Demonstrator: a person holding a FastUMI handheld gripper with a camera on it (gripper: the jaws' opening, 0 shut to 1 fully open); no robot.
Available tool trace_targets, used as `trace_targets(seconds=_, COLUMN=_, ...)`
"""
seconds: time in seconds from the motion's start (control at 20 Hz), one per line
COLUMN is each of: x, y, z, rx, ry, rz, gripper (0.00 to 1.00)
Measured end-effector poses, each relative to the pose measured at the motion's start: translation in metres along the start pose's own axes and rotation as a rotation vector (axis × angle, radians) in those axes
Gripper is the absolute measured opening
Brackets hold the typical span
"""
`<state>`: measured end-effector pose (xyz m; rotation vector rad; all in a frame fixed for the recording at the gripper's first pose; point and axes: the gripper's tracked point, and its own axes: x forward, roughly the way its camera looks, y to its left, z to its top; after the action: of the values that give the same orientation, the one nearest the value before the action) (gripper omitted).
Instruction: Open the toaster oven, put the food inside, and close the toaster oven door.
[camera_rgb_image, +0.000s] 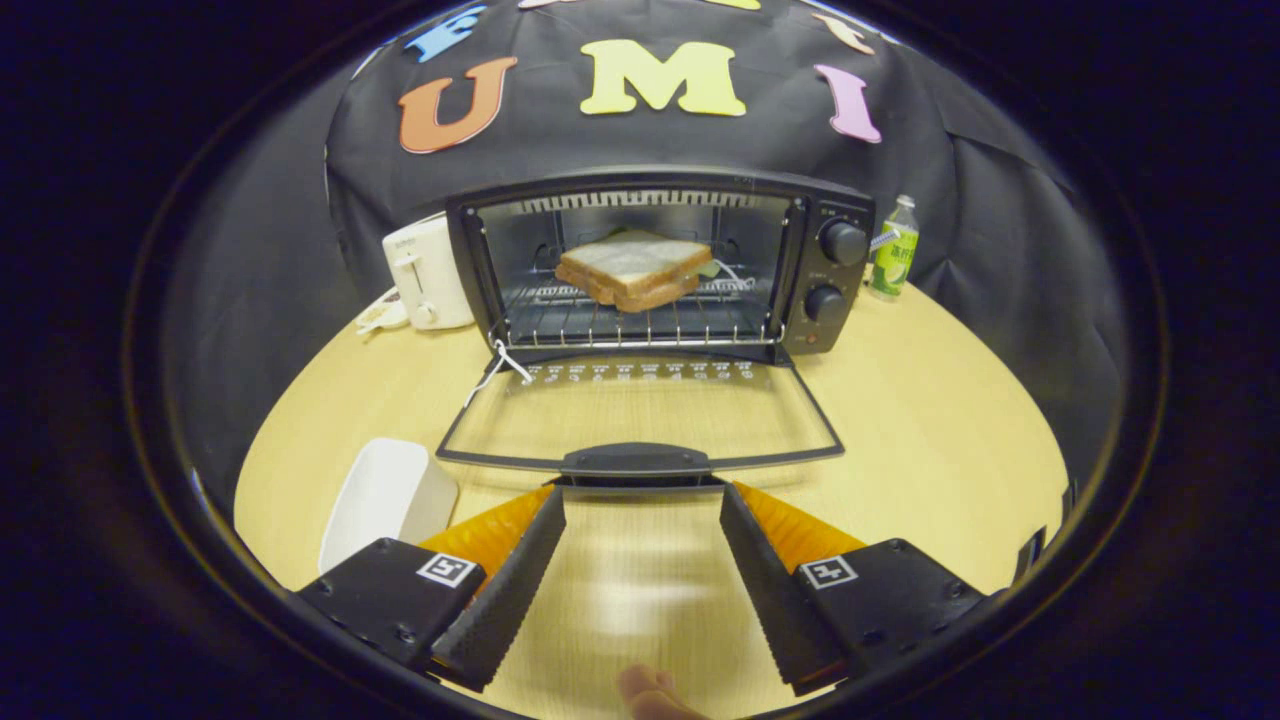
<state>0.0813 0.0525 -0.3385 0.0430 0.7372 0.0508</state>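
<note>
The round wooden table (930, 420) fills the lower half of the frame. At upper centre stands the toaster oven (660, 265), its glass door (640, 415) dropped flat toward the camera. The sandwich (633, 270) already lies on the wire rack inside, so closing looks like the remaining step. A white toaster (428, 272) sits to the oven's left, a green bottle (894, 250) to its right, and a white dish (385, 497) at lower left. The tool (643, 497) is open and empty, fingertips spread just short of the door handle (635, 461). To do it well, I would slip under the handle's middle and swing the door up evenly until it seats.
</note>
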Motion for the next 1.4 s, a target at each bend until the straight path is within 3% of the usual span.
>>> trace_targets(seconds=0.5, x=0.02, y=0.001, z=-0.004, rx=0.019, ry=0.019, rz=-0.02, gripper=0.99)
trace_targets(seconds=0.7, x=0.011, y=-0.001, z=0.017, rx=-0.04, ry=-0.069, rz=-0.037, gripper=0.99)
trace_targets(seconds=1.4, x=-0.013, y=0.005, z=0.061, rx=-0.052, ry=-0.321, rz=-0.043, gripper=0.99)
